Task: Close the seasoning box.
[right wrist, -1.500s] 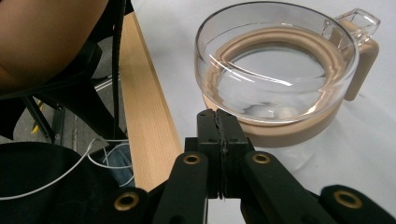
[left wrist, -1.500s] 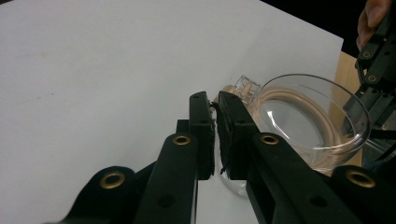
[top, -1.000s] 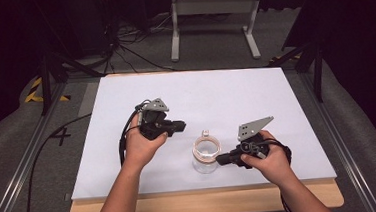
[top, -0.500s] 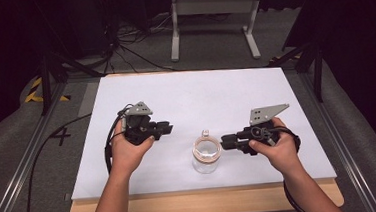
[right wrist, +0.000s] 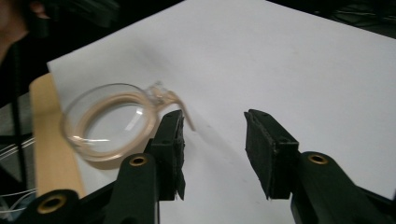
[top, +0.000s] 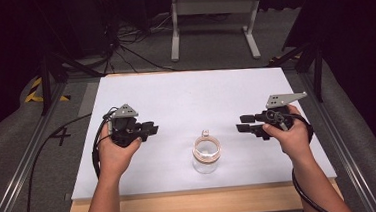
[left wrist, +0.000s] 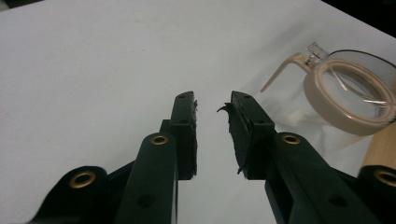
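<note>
Since earlier frame, our left gripper [top: 150, 130] and right gripper [top: 243, 123] pull farther from glass jar [top: 207, 155]; both jaws parted, empty, above white table [top: 200, 92].

A white-topped bench [top: 195, 93] with a wooden near edge stands on grey carpet [top: 24, 162]. Beyond it, a pale metal stand [top: 212, 6] and tangled black cables [top: 131, 37] sit in darkness.
</note>
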{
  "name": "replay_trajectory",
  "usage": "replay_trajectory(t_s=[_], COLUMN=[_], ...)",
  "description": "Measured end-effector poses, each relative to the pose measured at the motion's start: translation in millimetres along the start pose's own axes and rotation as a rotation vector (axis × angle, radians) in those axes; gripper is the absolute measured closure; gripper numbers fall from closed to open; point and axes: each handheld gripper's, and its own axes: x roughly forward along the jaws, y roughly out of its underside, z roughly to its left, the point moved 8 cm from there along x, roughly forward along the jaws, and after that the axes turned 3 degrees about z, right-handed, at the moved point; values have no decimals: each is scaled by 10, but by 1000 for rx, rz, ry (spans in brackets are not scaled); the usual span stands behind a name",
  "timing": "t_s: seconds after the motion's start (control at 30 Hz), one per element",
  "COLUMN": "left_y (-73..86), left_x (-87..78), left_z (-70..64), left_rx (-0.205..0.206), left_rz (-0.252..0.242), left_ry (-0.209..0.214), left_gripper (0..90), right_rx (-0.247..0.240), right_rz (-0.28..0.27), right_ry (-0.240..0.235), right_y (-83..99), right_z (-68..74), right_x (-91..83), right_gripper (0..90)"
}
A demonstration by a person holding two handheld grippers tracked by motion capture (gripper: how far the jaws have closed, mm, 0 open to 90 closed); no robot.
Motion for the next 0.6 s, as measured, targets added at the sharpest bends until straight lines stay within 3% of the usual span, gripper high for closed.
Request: replay_trajectory(t_s=[0.3, 0.47, 0.6], left_y=[143, 235, 282], left_x=[137, 197, 236], left_z=[257, 389, 432], left_rx=[-33, -54, -72], left_rz=[-5, 2, 18], left_ry=[-27, -41, -49], left_gripper=[661, 635, 606], right_rx=[71, 120, 143], right_rz=[40, 76, 88], right_ry=[128, 154, 160], right_y=[312, 503, 562], right_z=[-536, -721, -773], right_x=[77, 164, 182], right_gripper=[471, 445, 428])
